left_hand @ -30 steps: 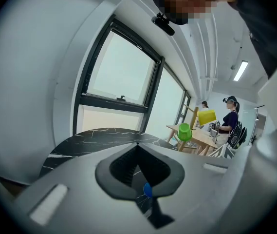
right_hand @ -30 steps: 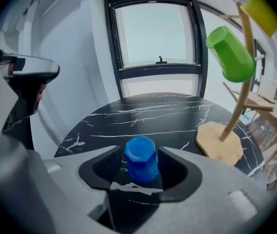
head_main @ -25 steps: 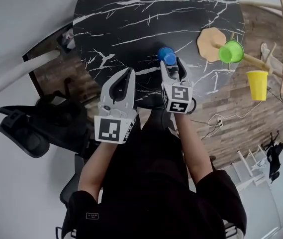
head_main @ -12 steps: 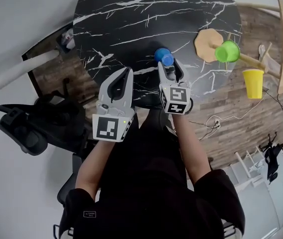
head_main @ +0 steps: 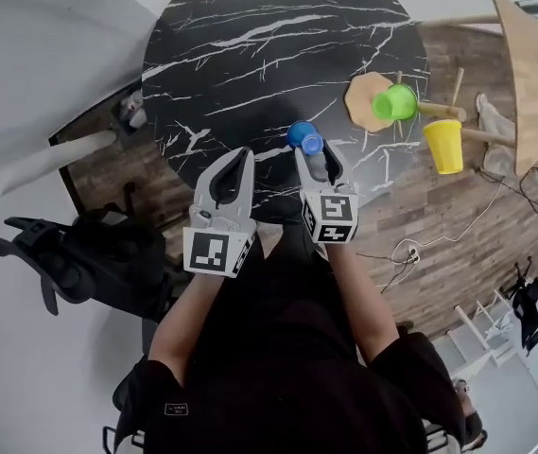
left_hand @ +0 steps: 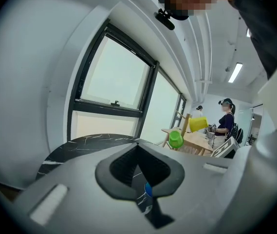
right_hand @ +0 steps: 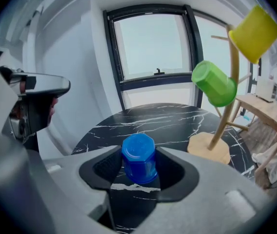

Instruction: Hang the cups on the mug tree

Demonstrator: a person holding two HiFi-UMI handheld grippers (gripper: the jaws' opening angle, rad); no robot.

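Observation:
An upside-down blue cup (right_hand: 139, 150) sits between the jaws of my right gripper (right_hand: 138, 168), which is shut on its sides above the black marble table (head_main: 250, 36). In the head view the blue cup (head_main: 302, 138) is at the tips of the right gripper (head_main: 312, 151). The wooden mug tree (head_main: 367, 97) stands at the table's right edge with a green cup (head_main: 393, 103) and a yellow cup (head_main: 443, 146) hung on its pegs. My left gripper (head_main: 238, 156) is shut and empty, left of the right one; its closed jaws (left_hand: 138, 147) point across the table.
A wooden table (head_main: 533, 64) stands right of the mug tree, over a wood floor with cables (head_main: 439, 225). A black office chair (head_main: 70, 263) is at the left. Large windows (right_hand: 150, 45) face me, and a person (left_hand: 224, 121) stands far off.
My right gripper has risen with the blue cup in it. The left gripper has also risen a little, still shut. The head view has shifted, so the mug tree sits further left.

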